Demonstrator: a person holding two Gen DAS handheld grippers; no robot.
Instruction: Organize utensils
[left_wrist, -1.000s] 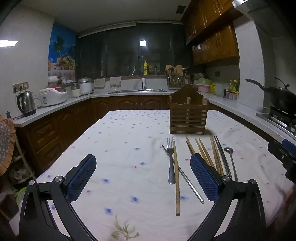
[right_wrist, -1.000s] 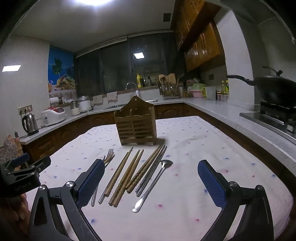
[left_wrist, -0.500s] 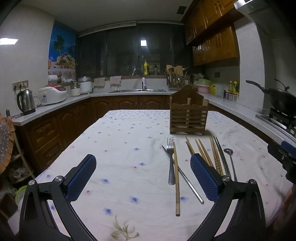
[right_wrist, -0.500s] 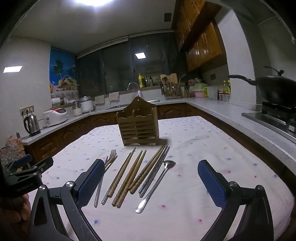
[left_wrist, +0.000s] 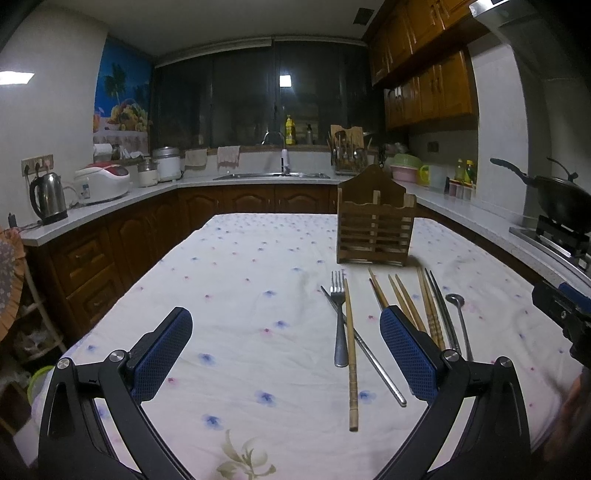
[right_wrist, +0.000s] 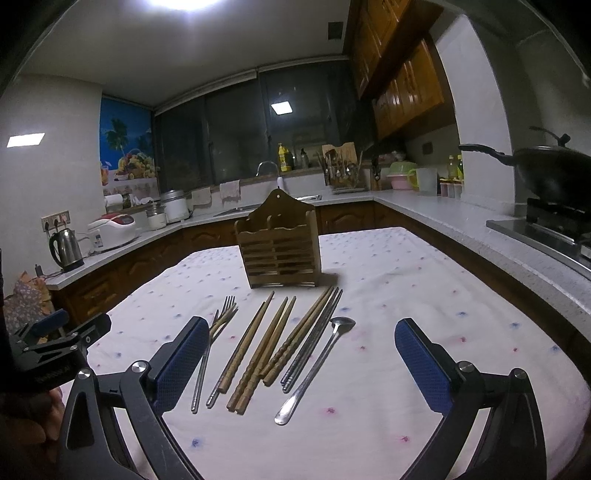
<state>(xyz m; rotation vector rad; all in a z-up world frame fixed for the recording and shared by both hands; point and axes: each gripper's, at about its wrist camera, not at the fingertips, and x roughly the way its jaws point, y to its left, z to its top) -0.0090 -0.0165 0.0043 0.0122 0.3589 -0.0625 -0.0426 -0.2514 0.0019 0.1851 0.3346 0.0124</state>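
Observation:
A wooden slatted utensil holder (left_wrist: 375, 225) (right_wrist: 280, 251) stands upright on the flowered tablecloth. In front of it lie a metal fork (left_wrist: 338, 317) (right_wrist: 221, 314), several wooden chopsticks (right_wrist: 258, 350) (left_wrist: 350, 350), metal chopsticks (right_wrist: 314, 338) (left_wrist: 364, 356) and a long metal spoon (right_wrist: 317, 365) (left_wrist: 460, 325). My left gripper (left_wrist: 286, 354) hovers open over the cloth, left of the utensils, holding nothing. My right gripper (right_wrist: 303, 365) is open too, low above the chopsticks and spoon, which lie between its blue pads (right_wrist: 421, 365).
The table (left_wrist: 240, 266) sits inside a U-shaped counter (left_wrist: 110, 206). A kettle (left_wrist: 50, 197) and rice cooker (left_wrist: 103, 182) stand at left, a sink (left_wrist: 273, 175) at the back, a wok (left_wrist: 561, 199) on the stove at right. A hand (right_wrist: 22, 424) shows at the left edge of the right wrist view.
The right gripper has moved a little forward and lower over the chopsticks and spoon. The left gripper has hardly moved. Both stay open.

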